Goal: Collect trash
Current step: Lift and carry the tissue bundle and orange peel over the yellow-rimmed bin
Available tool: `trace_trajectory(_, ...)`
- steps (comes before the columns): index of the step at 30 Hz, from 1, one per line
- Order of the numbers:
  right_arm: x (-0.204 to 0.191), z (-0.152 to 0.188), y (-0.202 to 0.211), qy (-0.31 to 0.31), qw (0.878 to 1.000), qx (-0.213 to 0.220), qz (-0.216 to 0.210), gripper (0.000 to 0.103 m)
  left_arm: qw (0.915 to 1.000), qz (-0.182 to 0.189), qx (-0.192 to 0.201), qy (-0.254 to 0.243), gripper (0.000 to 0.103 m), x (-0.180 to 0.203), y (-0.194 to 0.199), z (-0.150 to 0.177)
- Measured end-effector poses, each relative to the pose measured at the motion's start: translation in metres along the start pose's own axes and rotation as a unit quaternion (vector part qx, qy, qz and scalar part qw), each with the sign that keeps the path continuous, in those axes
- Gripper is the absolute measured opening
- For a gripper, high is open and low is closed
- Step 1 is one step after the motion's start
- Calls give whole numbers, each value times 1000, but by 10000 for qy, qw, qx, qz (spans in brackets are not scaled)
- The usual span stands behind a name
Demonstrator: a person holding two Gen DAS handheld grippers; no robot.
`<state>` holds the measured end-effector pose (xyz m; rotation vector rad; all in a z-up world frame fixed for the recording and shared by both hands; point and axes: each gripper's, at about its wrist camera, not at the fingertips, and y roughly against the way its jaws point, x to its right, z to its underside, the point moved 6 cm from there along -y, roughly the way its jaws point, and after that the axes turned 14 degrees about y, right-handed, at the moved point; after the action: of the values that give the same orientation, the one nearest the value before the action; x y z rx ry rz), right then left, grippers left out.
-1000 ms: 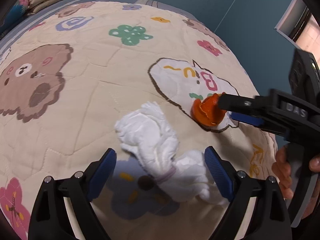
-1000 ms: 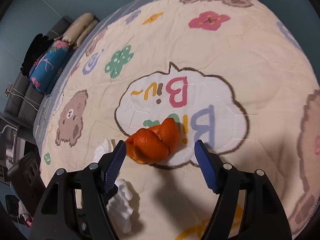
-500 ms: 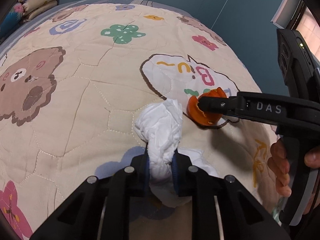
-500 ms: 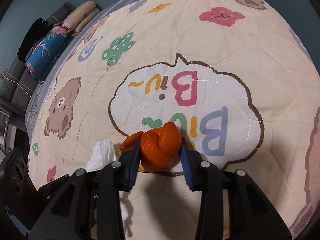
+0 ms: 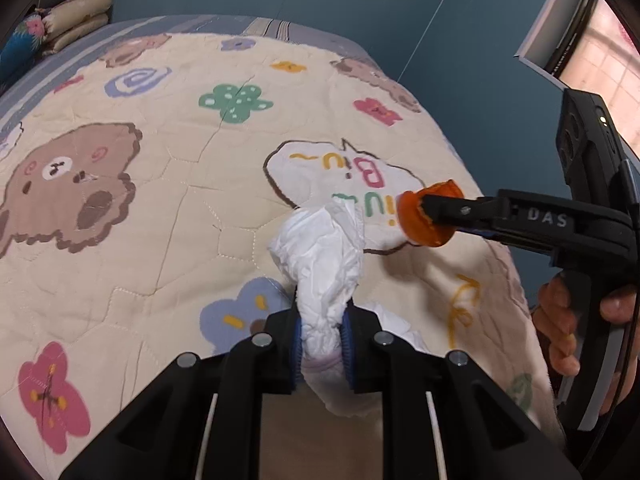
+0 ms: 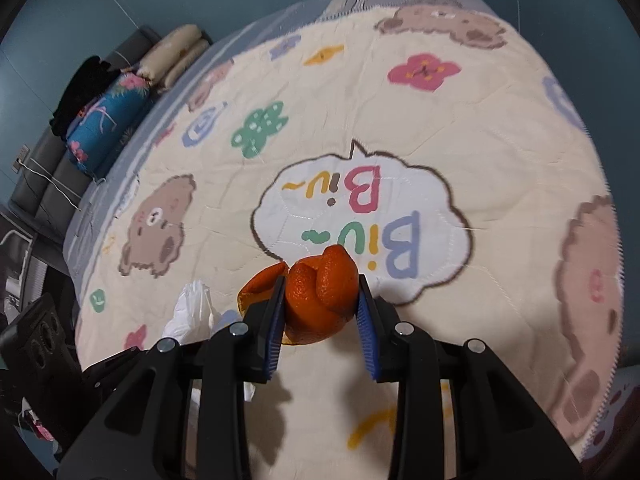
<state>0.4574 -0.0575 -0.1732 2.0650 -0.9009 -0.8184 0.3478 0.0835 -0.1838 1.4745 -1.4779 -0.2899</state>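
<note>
My left gripper point(image 5: 320, 344) is shut on a crumpled white tissue point(image 5: 324, 248), pinched at its waist and held a little above the cartoon quilt point(image 5: 160, 208). My right gripper point(image 6: 320, 312) is shut on an orange peel point(image 6: 324, 292) and holds it just above the quilt's white "Biu Biu" speech bubble point(image 6: 400, 208). In the left wrist view the right gripper point(image 5: 424, 208) comes in from the right with the peel point(image 5: 428, 216) at its tip, close beside the tissue. The tissue also shows at the lower left of the right wrist view point(image 6: 192, 312).
The quilt covers a bed; its right edge point(image 5: 500, 240) drops off next to a blue wall. Folded pillows and blankets point(image 6: 116, 100) are stacked at the far head end. A person's hand point(image 5: 560, 320) grips the right tool.
Both grippers closed, the left on the tissue and the right on the orange peel, and both have since lifted their items slightly off the quilt.
</note>
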Motion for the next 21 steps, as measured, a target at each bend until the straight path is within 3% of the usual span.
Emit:
trace_trajectory(12,1,33,124,81,9975,687,105,31,9973,464,285,-491,15,49,76,24)
trace_trajectory(21,20,66,189,-115,9946,993,270,31,9921,786,317,-924,15,103,112,52)
